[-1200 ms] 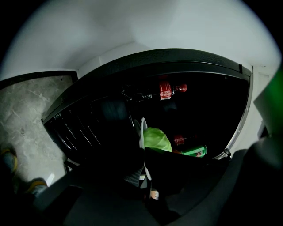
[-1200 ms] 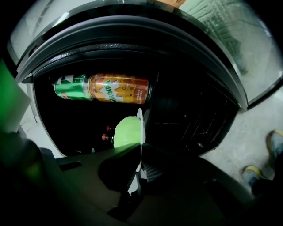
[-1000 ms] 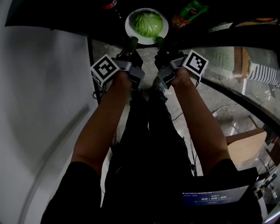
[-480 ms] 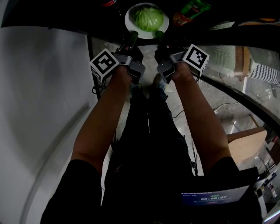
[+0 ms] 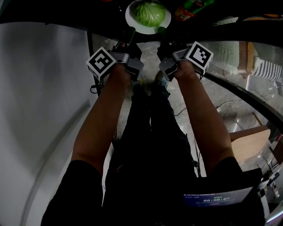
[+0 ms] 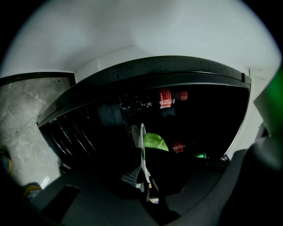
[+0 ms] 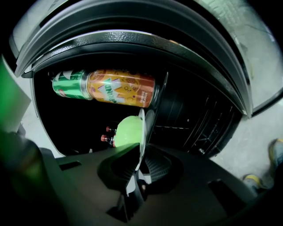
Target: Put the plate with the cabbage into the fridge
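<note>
- The round white plate carries the pale green cabbage head at its middle. It is at the open mouth of the dark fridge, straight ahead of me and above my knees in the head view.
- I cannot tell whether the plate rests on a shelf.
- My left gripper pinches the plate's near rim on the left side. In the left gripper view the plate stands edge-on, clamped between my green-tipped fingers, with the cabbage just to the right of the rim.
- My right gripper pinches the near rim on the right side. Its jaws are closed on the thin white edge, and the cabbage bulges to the left of it in the right gripper view.
- Inside the fridge, a red-labelled bottle lies above the plate.
- An orange drink can and a green drink can lie end to end on their sides, above the cabbage.
- Two small red-capped bottles lie deeper in, behind the cabbage.
- Grey marbled floor spreads to my right, below my forearms.
</note>
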Available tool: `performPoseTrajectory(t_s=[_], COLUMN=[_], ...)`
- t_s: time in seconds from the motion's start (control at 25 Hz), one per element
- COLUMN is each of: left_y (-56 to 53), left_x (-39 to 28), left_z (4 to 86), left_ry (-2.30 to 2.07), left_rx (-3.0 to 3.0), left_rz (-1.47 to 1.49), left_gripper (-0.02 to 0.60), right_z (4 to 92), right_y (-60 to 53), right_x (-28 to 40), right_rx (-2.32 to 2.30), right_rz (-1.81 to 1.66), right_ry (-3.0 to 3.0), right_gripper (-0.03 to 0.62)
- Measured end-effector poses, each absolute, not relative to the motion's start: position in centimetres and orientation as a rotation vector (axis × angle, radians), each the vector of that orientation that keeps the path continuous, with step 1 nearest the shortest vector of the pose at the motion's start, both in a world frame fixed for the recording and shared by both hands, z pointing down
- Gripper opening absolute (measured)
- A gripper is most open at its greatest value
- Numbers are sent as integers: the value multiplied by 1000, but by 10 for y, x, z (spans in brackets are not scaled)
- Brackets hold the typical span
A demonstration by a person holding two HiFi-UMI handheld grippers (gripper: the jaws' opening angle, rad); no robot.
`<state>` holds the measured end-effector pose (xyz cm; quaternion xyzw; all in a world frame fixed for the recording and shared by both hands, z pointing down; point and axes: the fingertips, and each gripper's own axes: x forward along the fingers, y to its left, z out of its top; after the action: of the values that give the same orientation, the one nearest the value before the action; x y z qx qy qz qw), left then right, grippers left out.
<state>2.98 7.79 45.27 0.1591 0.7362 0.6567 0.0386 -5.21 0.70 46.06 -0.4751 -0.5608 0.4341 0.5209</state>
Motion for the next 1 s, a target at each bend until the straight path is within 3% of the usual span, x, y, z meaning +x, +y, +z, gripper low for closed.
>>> performPoseTrajectory(t_s=[0.28,0.44,0.52,0.84,1.0], left_y=[83,80,79,64,49], left_x=[37,40,39,30,21], left_z=[461,451,446,422,422], left_ry=[2307,2580,2732,3265,3411], left_rx=[495,533,556,582,475], left_rz=[1977,1782,1635,749,383], left_gripper=[12,12,12,11,2], right_z=[470,458,453,437,435], right_y=[-5,-13,-14,-9,-6], right_x=[-54,-52,-51,-46,-35], right_rx=[-1147,-1281,-1363,-1680,-1766], right_rz=[1037,831,668,-75,-282], right_ry=[-1361,-1532,-1654,-2099,-2158], right_gripper=[43,41,7,6,5])
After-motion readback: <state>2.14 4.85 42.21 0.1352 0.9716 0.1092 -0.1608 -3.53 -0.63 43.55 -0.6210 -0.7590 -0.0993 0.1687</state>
